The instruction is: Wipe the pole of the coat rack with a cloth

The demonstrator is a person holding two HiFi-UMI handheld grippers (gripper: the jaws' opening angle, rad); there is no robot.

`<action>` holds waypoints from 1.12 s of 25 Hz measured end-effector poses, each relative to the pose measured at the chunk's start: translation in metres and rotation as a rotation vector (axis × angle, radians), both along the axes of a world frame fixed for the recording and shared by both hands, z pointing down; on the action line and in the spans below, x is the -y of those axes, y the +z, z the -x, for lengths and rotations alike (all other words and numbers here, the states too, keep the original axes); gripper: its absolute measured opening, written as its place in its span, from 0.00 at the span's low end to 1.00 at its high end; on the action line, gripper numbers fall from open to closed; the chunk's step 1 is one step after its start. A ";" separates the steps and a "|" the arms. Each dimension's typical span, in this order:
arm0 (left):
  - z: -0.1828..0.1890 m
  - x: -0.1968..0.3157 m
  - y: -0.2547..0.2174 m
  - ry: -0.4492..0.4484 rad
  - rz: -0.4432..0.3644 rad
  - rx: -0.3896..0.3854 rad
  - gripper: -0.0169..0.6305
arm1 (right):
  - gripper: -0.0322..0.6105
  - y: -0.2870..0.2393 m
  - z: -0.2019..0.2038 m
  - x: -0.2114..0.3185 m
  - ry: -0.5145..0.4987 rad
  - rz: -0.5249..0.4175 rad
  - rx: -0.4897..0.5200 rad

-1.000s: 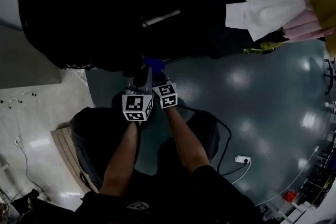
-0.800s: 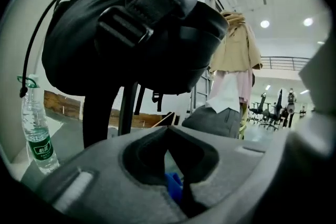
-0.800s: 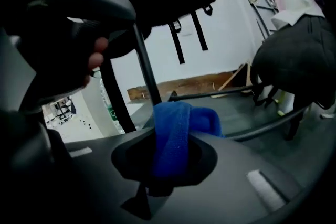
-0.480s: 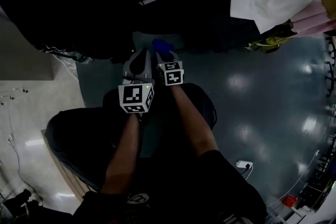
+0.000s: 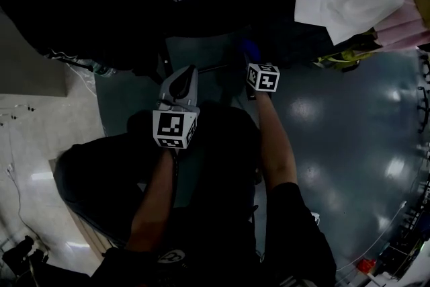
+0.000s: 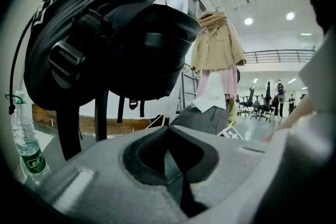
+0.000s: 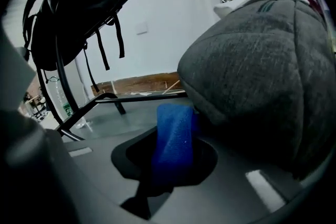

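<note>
My right gripper (image 5: 251, 57) is shut on a blue cloth (image 5: 250, 48) and is held out ahead, just below the dark things hanging on the coat rack. In the right gripper view the cloth (image 7: 173, 139) stands up between the jaws, touching or nearly touching a grey garment (image 7: 262, 71). The rack's black base legs (image 7: 139, 97) spread on the floor beyond. My left gripper (image 5: 183, 74) is shut with nothing in it, and points at a black backpack (image 6: 105, 34) hanging on the rack. The pole itself is mostly hidden by the hanging things.
A plastic water bottle (image 6: 23, 139) stands on the floor under the backpack. Another rack with a beige coat (image 6: 218, 44) and pink and white clothes (image 5: 349, 3) stands to the right. A pale raised floor section (image 5: 40, 144) lies to the left.
My right gripper has swung right and forward with the blue cloth, away from the left gripper. The left gripper has stayed about where it was.
</note>
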State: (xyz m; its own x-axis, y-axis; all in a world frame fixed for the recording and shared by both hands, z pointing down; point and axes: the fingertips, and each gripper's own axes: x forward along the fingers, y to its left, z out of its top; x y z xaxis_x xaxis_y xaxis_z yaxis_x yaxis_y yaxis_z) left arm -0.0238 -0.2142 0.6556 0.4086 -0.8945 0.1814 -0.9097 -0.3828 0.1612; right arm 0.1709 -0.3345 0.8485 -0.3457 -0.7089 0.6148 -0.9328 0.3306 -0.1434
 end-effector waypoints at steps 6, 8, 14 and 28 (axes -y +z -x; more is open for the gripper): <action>0.019 -0.004 0.029 -0.054 0.068 -0.007 0.03 | 0.15 -0.003 0.004 0.007 0.026 0.019 0.032; 0.022 -0.005 0.034 -0.077 0.090 -0.002 0.03 | 0.16 -0.002 0.029 -0.005 -0.016 0.078 0.050; 0.029 0.003 0.015 -0.163 0.064 -0.051 0.03 | 0.16 -0.012 0.162 -0.072 -0.215 0.024 0.169; 0.061 -0.009 0.051 -0.292 0.188 -0.034 0.03 | 0.15 -0.009 0.222 -0.118 -0.565 -0.063 0.064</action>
